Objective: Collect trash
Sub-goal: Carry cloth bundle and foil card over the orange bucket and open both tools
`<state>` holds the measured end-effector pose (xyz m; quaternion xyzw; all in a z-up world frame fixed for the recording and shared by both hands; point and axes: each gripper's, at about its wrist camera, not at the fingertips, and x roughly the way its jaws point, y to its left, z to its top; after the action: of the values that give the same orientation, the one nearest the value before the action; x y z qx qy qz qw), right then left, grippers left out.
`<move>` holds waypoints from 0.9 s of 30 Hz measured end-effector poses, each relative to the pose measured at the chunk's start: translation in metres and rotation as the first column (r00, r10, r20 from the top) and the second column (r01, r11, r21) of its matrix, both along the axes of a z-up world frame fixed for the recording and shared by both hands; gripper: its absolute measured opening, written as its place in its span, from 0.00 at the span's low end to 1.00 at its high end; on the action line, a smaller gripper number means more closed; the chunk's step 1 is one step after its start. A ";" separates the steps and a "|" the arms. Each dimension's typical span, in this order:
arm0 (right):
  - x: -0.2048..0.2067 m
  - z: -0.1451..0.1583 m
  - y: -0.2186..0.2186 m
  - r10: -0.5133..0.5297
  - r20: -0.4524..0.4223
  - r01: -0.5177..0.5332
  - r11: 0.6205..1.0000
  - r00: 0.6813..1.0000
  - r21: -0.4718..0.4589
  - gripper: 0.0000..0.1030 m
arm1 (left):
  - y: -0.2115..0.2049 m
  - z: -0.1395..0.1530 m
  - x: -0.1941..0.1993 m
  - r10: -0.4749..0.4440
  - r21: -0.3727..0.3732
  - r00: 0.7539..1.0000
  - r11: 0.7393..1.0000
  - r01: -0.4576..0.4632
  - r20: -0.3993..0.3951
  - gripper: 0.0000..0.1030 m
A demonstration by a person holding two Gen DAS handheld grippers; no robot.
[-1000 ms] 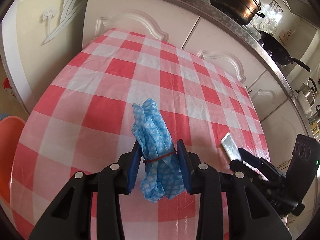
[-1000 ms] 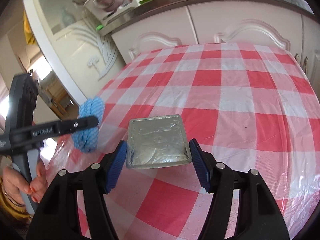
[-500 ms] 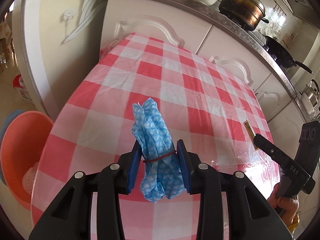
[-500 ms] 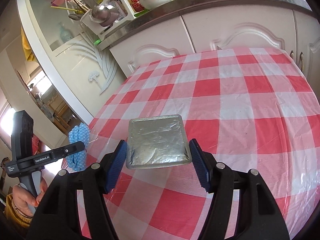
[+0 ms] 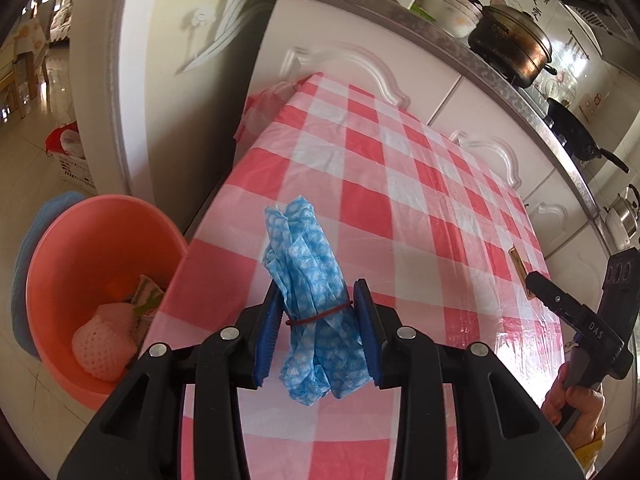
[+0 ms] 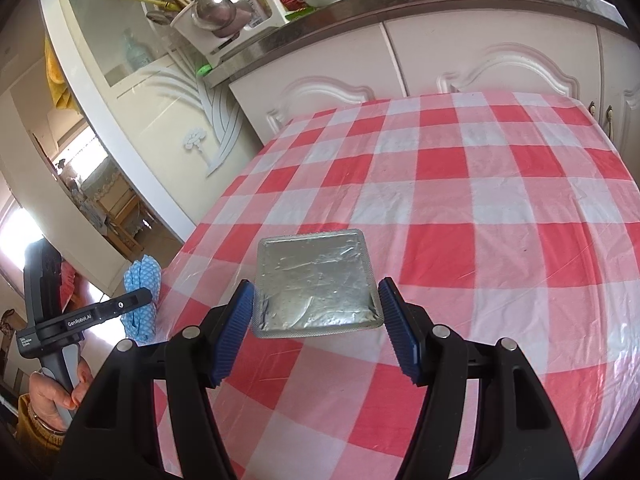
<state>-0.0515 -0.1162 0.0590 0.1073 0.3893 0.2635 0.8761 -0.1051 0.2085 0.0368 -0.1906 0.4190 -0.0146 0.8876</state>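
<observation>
Pinching a blue cloth bundle (image 5: 310, 288), the left gripper (image 5: 318, 322) is being held above the table (image 5: 400, 200) edge, beside the orange basin (image 5: 80, 248). A silver foil packet (image 6: 316, 284) is being clamped by the right gripper (image 6: 316, 316) over the table.

Table (image 6: 500, 208) under red/white check plastic cloth (image 5: 384, 184), wrinkled, glossy near front edge, hanging over far left corner. Pushed against white cabinets (image 6: 496, 64). Nothing seen resting directly on cloth. Floor (image 5: 24, 160) pale tile, left of table. On floor just beside table edge: orange basin (image 5: 80, 240), w/ white foam net and a wrapper inside; something blue behind it, can't tell what. Further back by wall: white basket (image 5: 74, 166).
</observation>
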 end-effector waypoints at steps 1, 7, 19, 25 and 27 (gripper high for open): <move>-0.002 0.000 0.004 0.004 0.000 -0.004 1.000 1.000 -0.006 0.63 | 0.004 0.000 -0.002 0.005 -0.006 1.000 1.000 -0.005 0.001 0.37; -0.011 0.004 0.028 0.036 0.008 -0.036 0.999 0.999 -0.026 0.63 | 0.029 0.001 -0.017 0.036 -0.038 0.999 0.999 -0.035 0.016 0.37; -0.016 0.018 0.065 0.095 0.007 -0.095 0.995 0.995 -0.010 0.63 | 0.086 0.002 -0.050 0.145 -0.064 0.989 0.988 -0.143 0.036 0.37; -0.020 0.025 0.094 0.160 0.009 -0.160 0.987 0.987 0.007 0.63 | 0.129 0.003 -0.067 0.243 -0.068 0.969 0.968 -0.240 0.038 0.37; -0.022 0.026 0.107 0.190 0.009 -0.190 0.982 0.982 0.011 0.63 | 0.142 0.002 -0.071 0.270 -0.069 0.962 0.961 -0.267 0.038 0.37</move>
<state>-0.0738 -0.0088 0.0852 0.0740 0.3929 0.3484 0.8478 -0.1765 0.3501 0.0392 -0.2735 0.3676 0.0883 0.8844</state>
